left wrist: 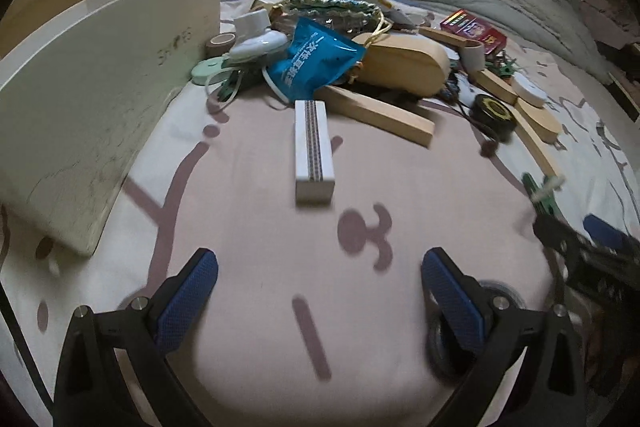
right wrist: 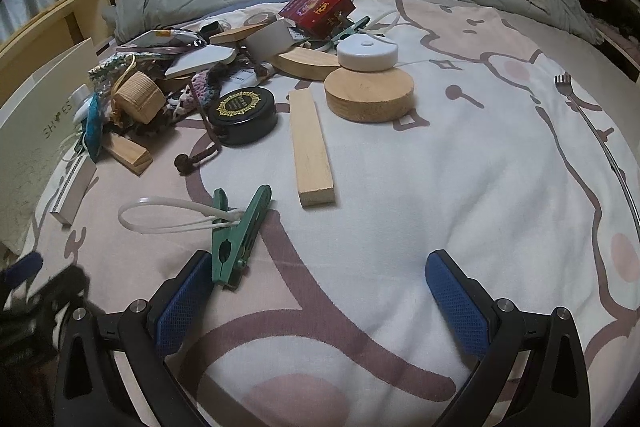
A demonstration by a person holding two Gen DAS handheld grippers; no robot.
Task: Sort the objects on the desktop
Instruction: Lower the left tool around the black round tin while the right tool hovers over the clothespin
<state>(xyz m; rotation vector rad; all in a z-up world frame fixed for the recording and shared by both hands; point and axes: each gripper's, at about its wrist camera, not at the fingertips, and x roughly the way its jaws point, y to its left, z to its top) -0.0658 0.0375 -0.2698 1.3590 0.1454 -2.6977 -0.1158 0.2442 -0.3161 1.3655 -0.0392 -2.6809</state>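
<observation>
Green clothespin (right wrist: 236,235) with a white loop (right wrist: 168,215) threaded through it lies on the bedsheet (right wrist: 440,187), just ahead of the right gripper (right wrist: 320,287), touching or nearly touching its left finger pad (right wrist: 188,291). Long axis runs away from the camera, leaning right; hinge end near the gripper, far tip toward the pile. Right gripper spread wide, nothing between the fingers. Likely next pick, judging from the closeness.

Left gripper (left wrist: 320,291) also released, empty, hovering over bare pink sheet. Straight ahead of it the white box (left wrist: 314,151) lies alone, long axis pointing away toward the clutter, short end facing the gripper, so it is easy to straddle across its width.

Beyond: wooden stick (right wrist: 310,153) lying lengthwise, black round tin (right wrist: 244,115), cork disc (right wrist: 368,95) with white puck (right wrist: 366,55) stacked on it, red box (right wrist: 316,7), blue pouch (left wrist: 312,63). Shoebox lid (left wrist: 100,99) stands on edge at left, probably a sorting boundary. Heap unsorted; task looks early.
</observation>
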